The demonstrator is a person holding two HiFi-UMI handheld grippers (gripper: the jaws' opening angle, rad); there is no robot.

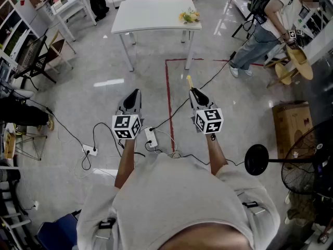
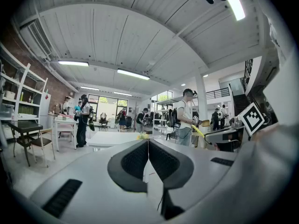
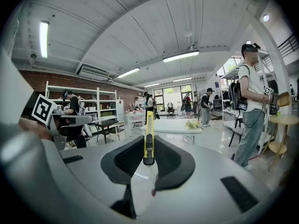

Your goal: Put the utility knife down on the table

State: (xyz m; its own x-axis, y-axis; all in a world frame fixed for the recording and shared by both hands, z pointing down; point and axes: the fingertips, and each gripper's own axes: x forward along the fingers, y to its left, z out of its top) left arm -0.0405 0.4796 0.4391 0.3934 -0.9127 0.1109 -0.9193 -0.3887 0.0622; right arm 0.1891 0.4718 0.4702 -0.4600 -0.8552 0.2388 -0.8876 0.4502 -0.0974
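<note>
A yellow and black utility knife (image 3: 148, 139) stands upright between the jaws of my right gripper (image 3: 148, 149), which is shut on it. In the head view the knife (image 1: 190, 82) sticks out ahead of the right gripper (image 1: 196, 94), held over the floor. My left gripper (image 1: 134, 95) is shut with nothing in it; its pads meet in the left gripper view (image 2: 148, 158). A white table (image 1: 156, 14) stands ahead across the floor, also seen in the right gripper view (image 3: 173, 126), with a small bunch of yellow flowers (image 1: 189, 17) on its right edge.
Cables and a power strip (image 1: 151, 137) lie on the grey floor by my feet, next to red tape lines (image 1: 167, 98). A person (image 1: 268, 22) stands at the right by wooden stools (image 1: 299, 61). A cardboard box (image 1: 291, 124) and a fan (image 1: 307, 163) are at the right; chairs (image 1: 36, 56) and shelves at the left.
</note>
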